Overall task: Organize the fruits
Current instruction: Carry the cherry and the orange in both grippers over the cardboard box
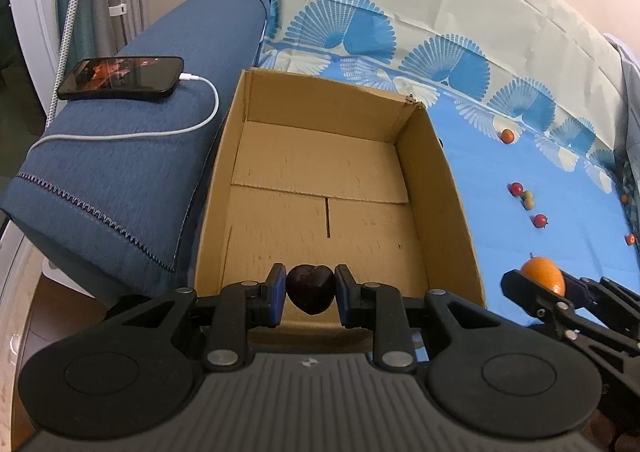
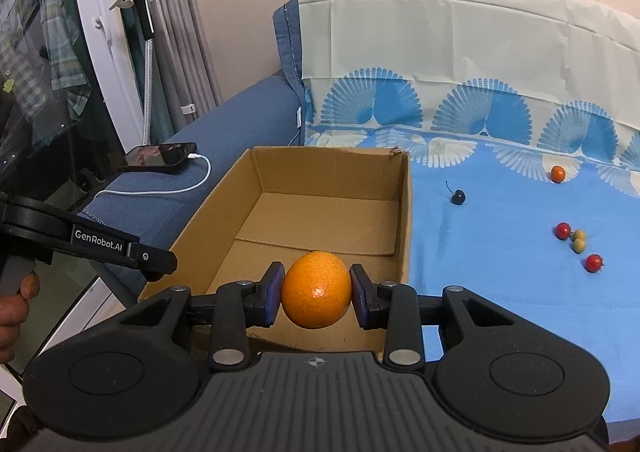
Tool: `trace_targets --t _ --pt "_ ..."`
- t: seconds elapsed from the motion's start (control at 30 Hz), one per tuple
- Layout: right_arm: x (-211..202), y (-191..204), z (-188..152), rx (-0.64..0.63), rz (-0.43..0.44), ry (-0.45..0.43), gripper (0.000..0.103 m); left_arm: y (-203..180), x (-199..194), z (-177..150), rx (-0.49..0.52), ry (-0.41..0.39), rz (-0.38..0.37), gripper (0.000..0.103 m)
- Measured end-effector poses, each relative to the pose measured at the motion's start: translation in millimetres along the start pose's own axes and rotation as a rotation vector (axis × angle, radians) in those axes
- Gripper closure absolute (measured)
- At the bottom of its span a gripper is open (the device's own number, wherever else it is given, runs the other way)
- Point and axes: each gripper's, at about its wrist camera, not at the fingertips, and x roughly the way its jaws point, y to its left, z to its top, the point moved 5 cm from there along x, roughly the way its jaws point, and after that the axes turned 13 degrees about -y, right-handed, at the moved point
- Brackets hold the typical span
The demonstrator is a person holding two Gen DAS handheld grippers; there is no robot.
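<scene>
My left gripper (image 1: pixel 310 290) is shut on a dark cherry (image 1: pixel 310 288) and holds it over the near edge of the open cardboard box (image 1: pixel 452 203), which has nothing inside. My right gripper (image 2: pixel 316 289) is shut on an orange (image 2: pixel 317 290), just above the box's (image 2: pixel 404 219) near right corner. The orange also shows in the left wrist view (image 1: pixel 543 275). Loose on the blue sheet lie a dark cherry (image 2: pixel 458 197), a small orange fruit (image 2: pixel 557 173), two red fruits (image 2: pixel 563 230) (image 2: pixel 594 262) and a pale peanut-shaped thing (image 2: pixel 579 241).
The box sits on a sofa covered by a blue patterned sheet (image 2: pixel 500 252). A phone (image 1: pixel 122 77) on a white charging cable (image 1: pixel 168 131) lies on the blue sofa arm left of the box. A glass door and a curtain stand at the far left.
</scene>
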Motion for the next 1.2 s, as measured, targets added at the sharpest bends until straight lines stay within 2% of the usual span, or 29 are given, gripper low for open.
trace_targets --t 0.67,1.2 --pt "85.7 -7.1 -19.2 -0.002 0.016 0.118 0.066 1.8 78.3 6.4 0.042 0.068 0.036 0.074" --pt "131.8 -10.5 -49.9 -0.028 0.003 0.217 0.066 2.8 144.1 -17.8 0.100 0.172 0.061 0.074"
